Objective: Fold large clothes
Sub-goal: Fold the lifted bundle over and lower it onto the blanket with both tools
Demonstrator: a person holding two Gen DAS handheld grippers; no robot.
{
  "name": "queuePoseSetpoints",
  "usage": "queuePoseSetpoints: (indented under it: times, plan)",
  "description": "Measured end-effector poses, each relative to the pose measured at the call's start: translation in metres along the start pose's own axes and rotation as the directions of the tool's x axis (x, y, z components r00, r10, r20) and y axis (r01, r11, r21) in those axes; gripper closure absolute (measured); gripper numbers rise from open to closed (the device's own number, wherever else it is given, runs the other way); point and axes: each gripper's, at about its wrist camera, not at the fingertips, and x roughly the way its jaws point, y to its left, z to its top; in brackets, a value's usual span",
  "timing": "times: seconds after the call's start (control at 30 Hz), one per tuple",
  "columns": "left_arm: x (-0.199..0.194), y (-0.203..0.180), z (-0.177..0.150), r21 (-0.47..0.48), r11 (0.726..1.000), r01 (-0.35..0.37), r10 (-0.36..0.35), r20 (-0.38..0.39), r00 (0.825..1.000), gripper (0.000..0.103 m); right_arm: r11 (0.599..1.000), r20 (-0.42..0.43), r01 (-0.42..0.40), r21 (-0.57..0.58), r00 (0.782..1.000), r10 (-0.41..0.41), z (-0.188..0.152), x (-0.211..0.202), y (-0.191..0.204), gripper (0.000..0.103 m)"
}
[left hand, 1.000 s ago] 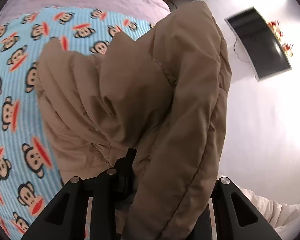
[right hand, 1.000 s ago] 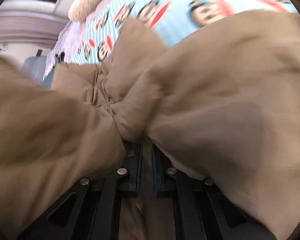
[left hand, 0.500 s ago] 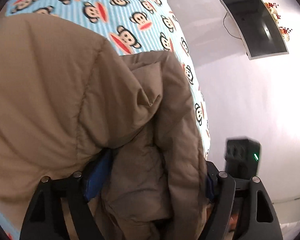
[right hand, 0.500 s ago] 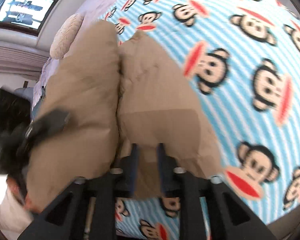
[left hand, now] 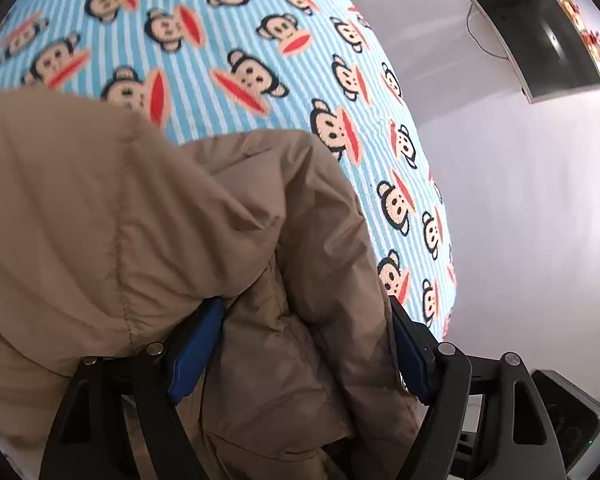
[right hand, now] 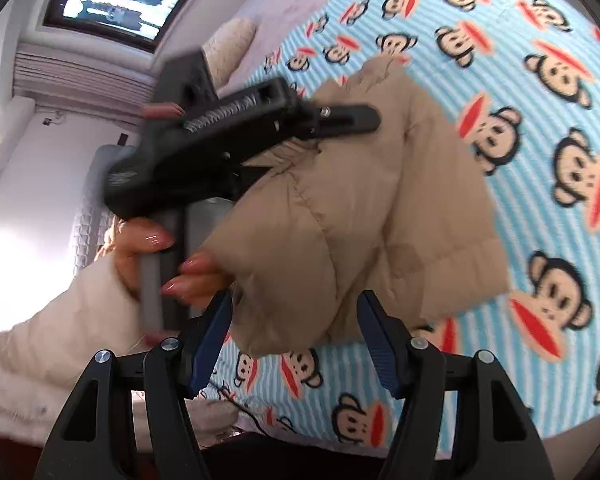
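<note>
Tan puffy jacket lies bunched on the monkey-print bed. Right gripper has just been opening, nothing between its fingers; left gripper spread wide, jacket between.

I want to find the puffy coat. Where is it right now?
The tan puffer jacket lies bunched on the monkey-print blanket, in the middle of the right wrist view. In the left wrist view it fills the lower left, between the left claw's fingers.

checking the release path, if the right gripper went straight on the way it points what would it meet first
Most likely the tan jacket, bunched on the monkey blanket just ahead of the open right gripper; its fingers have just been opening with nothing between them. Depth is unclear.
</note>
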Motion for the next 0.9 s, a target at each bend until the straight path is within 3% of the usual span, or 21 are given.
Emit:
queuePoseSetpoints:
  times: [0.03, 0.07, 0.1, 0.13, 0.23, 0.33, 0.4, 0.53, 0.63, 0.8, 0.9]
  plan:
    - [-0.009, -0.006, 0.001, 0.024, 1.0, -0.014, 0.014, 0.026, 1.0, 0.024, 0.999, 0.004, 0.038, 0.015, 0.999, -0.038, 0.004, 0.007, -0.001, 0.043]
    - [-0.022, -0.012, 0.0, 0.052, 0.998, -0.035, 0.032, 0.067, 0.997, 0.024, 0.996, 0.02, 0.081, 0.028, 0.997, -0.081, 0.006, 0.008, -0.003, 0.079]
    - [-0.036, -0.014, 0.001, 0.073, 0.995, -0.066, 0.058, 0.11, 0.992, 0.024, 0.991, 0.028, 0.131, 0.035, 0.991, -0.132, 0.004, 0.004, -0.006, 0.09]
    - [-0.048, -0.013, 0.0, 0.087, 0.99, -0.107, 0.093, 0.157, 0.983, 0.024, 0.979, 0.04, 0.197, 0.045, 0.979, -0.199, 0.006, 0.004, -0.009, 0.089]
    - [-0.092, 0.002, -0.001, 0.061, 0.96, -0.273, 0.243, 0.306, 0.921, 0.024, 0.963, 0.044, 0.264, 0.059, 0.963, -0.267, 0.007, 0.003, -0.021, 0.09]
    - [-0.117, 0.045, -0.002, -0.048, 0.915, -0.4, 0.392, 0.34, 0.855, 0.024, 0.953, 0.033, 0.297, 0.058, 0.954, -0.299, 0.002, 0.001, -0.03, 0.09]
    - [-0.116, 0.077, 0.001, -0.117, 0.882, -0.457, 0.469, 0.315, 0.825, 0.024, 0.952, 0.029, 0.298, 0.072, 0.953, -0.301, -0.003, -0.003, -0.031, 0.09]
    - [-0.092, 0.092, 0.009, -0.15, 0.877, -0.456, 0.48, 0.287, 0.829, 0.024, 0.946, 0.019, 0.304, 0.111, 0.951, -0.308, -0.014, -0.01, -0.044, 0.09]
    - [-0.062, 0.068, 0.018, -0.076, 0.858, -0.508, 0.507, 0.291, 0.812, 0.024, 0.933, 0.003, 0.32, 0.164, 0.946, -0.325, -0.019, -0.009, -0.063, 0.09]
    - [-0.013, 0.027, 0.033, 0.063, 0.831, -0.553, 0.514, 0.295, 0.806, 0.024, 0.909, -0.039, 0.33, 0.255, 0.943, -0.332, -0.028, -0.005, -0.101, 0.086]
    - [-0.005, 0.02, 0.035, 0.079, 0.816, -0.573, 0.531, 0.29, 0.796, 0.024, 0.905, -0.042, 0.3, 0.302, 0.952, -0.302, -0.029, -0.02, -0.11, 0.085]
